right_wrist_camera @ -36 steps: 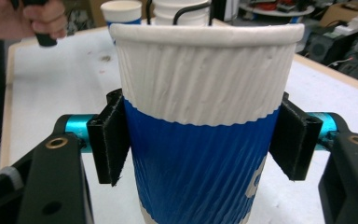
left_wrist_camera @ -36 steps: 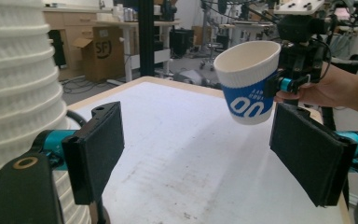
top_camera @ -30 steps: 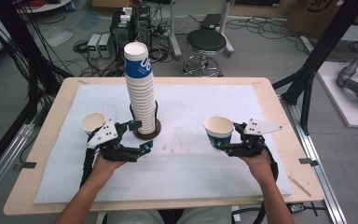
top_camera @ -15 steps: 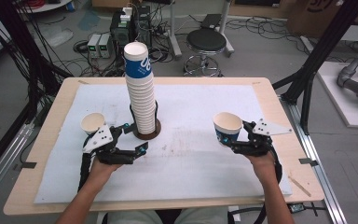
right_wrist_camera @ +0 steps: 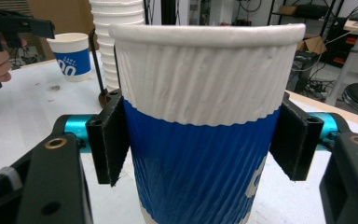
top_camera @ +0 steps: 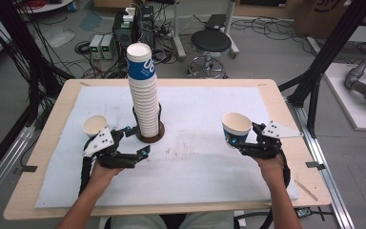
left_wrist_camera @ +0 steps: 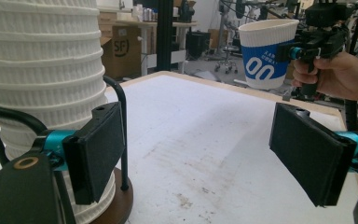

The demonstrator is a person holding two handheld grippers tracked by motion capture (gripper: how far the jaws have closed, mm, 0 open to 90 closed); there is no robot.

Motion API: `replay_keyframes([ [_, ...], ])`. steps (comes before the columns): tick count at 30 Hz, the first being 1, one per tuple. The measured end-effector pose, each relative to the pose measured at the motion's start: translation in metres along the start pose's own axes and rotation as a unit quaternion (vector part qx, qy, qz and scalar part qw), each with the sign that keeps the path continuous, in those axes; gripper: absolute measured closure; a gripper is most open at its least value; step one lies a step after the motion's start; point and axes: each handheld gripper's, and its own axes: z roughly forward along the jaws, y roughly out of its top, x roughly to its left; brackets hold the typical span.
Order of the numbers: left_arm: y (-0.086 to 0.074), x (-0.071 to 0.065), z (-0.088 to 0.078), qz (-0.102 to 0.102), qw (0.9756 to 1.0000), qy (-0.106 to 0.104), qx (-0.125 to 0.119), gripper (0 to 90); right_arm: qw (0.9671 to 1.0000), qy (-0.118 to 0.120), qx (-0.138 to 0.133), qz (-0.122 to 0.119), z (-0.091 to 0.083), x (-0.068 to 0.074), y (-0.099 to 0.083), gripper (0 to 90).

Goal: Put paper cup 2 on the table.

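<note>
So the cup (top_camera: 236, 128) in play sits squeezed between the jaws of the right gripper (top_camera: 246, 141), held upright and off the mat (top_camera: 209, 162), over on the right side well away from everything else. In the right gripper view the two black pads press on the blue band on both sides, so that's a solid grip.

Looks like cups are getting pulled off the tall stack (top_camera: 145, 98) one at a time. One loose cup (top_camera: 94, 125) already stands on the mat just behind the left gripper (top_camera: 133, 143), and the held one seems next to be set down. Loads of cups are left in the stack, so I'd guess this is early on.

The left gripper has its jaws spread wide with nothing between them, one pad just beside the bottom of the stack near the round wooden base (top_camera: 151, 137). I can't tell if it's touching.
</note>
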Motion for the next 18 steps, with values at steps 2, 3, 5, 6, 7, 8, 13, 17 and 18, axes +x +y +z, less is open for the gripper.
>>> replay_keyframes([
  [2,-0.001,0.0,-0.001,0.0,1.0,0.003,0.002,18.0,1.0,-0.003,-0.001,0.002,0.001,-0.001,0.0,30.5],
  [3,-0.001,0.001,-0.001,0.0,1.0,0.003,0.003,18.0,1.0,-0.005,-0.001,0.003,0.002,-0.002,0.0,30.5],
  [5,-0.002,0.001,-0.001,-0.001,1.0,0.004,0.003,18.0,0.9999,-0.009,-0.004,0.005,0.003,-0.004,0.0,30.5],
  [6,-0.002,0.001,-0.001,-0.003,1.0,0.004,0.005,18.0,0.9999,-0.011,-0.003,0.006,0.003,-0.005,0.0,30.5],
  [7,-0.002,0.002,-0.001,-0.002,1.0,0.003,0.005,17.9,0.9999,-0.015,-0.003,0.004,0.004,-0.007,0.0,30.5],
  [8,-0.001,0.001,0.0,-0.002,1.0,0.004,0.005,18.0,0.9998,-0.016,-0.003,0.007,0.004,-0.008,0.0,30.5],
  [13,-0.002,0.0,0.003,0.0,1.0,0.001,0.008,18.0,0.9992,-0.037,0.0,0.018,0.009,-0.019,-0.002,30.5],
  [17,-0.003,-0.001,0.006,0.001,0.9999,-0.002,0.011,18.0,0.9977,-0.059,0.009,0.032,0.018,-0.03,-0.008,30.5],
  [18,-0.003,-0.001,0.006,0.001,0.9999,-0.003,0.012,18.0,0.9971,-0.065,0.012,0.037,0.021,-0.032,-0.009,30.5],
])
